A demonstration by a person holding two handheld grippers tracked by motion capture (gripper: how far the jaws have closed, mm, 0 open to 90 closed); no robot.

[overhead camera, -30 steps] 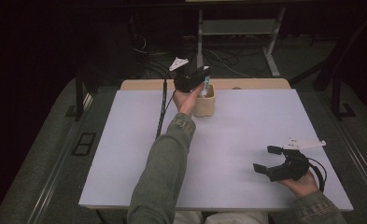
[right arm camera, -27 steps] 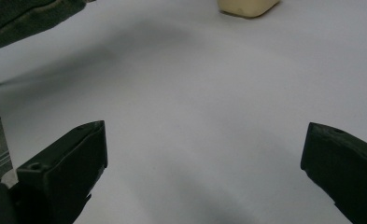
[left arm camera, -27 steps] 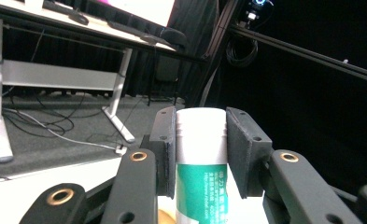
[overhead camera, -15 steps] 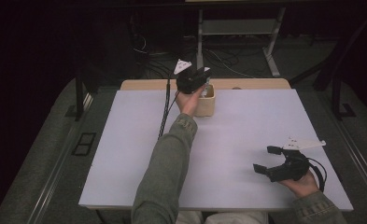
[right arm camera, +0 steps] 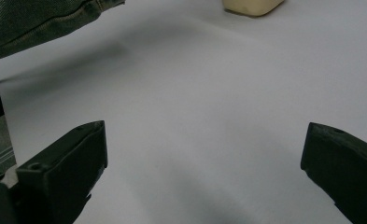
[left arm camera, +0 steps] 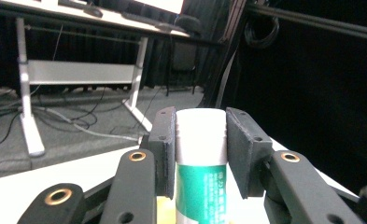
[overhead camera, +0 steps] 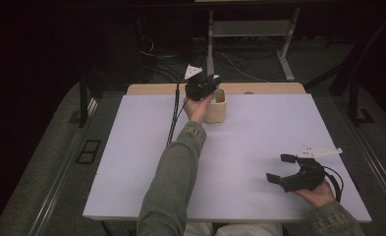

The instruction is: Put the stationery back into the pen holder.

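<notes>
Tube (left arm camera: 201,154) pinched in left tongs (overhead camera: 211,90) over cup (overhead camera: 217,109), release pending; right tongs (overhead camera: 282,168) spread, idle on counter (overhead camera: 259,128).

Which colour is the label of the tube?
Green, under a white cap; tube shows best in left gripper view.

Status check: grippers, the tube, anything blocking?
Left gripper shut on white-capped green-labelled tube, over the beige cup. Right gripper open, empty, low over white table. Nothing in the way.
</notes>
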